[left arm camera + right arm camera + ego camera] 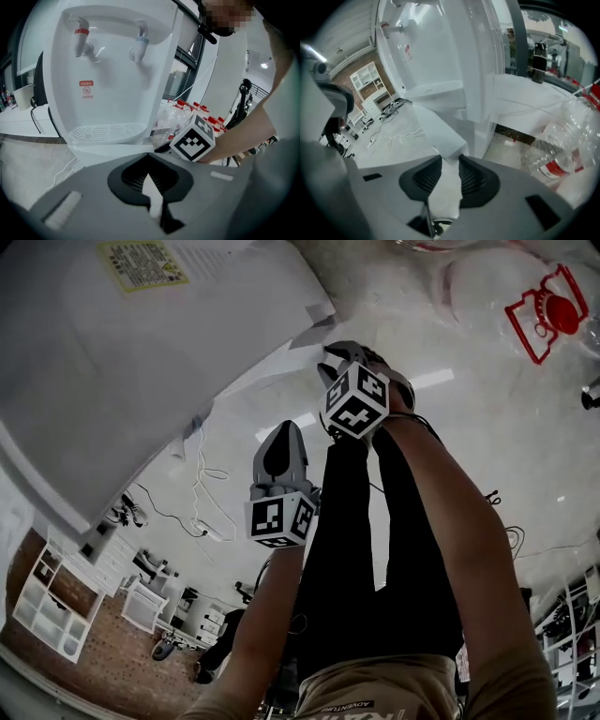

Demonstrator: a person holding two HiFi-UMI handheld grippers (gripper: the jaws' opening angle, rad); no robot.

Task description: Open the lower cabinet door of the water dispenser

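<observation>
White dispenser (141,371) fills upper left of head view, lower door (440,133) at its base, door's edge clamped between right tool (450,164) pads, left tool (149,159) clenched, empty, clear of dispenser.

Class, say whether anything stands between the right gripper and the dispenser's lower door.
Nothing visible does. The door has its edge between the jaws of the right gripper, which are closed on it.
</observation>
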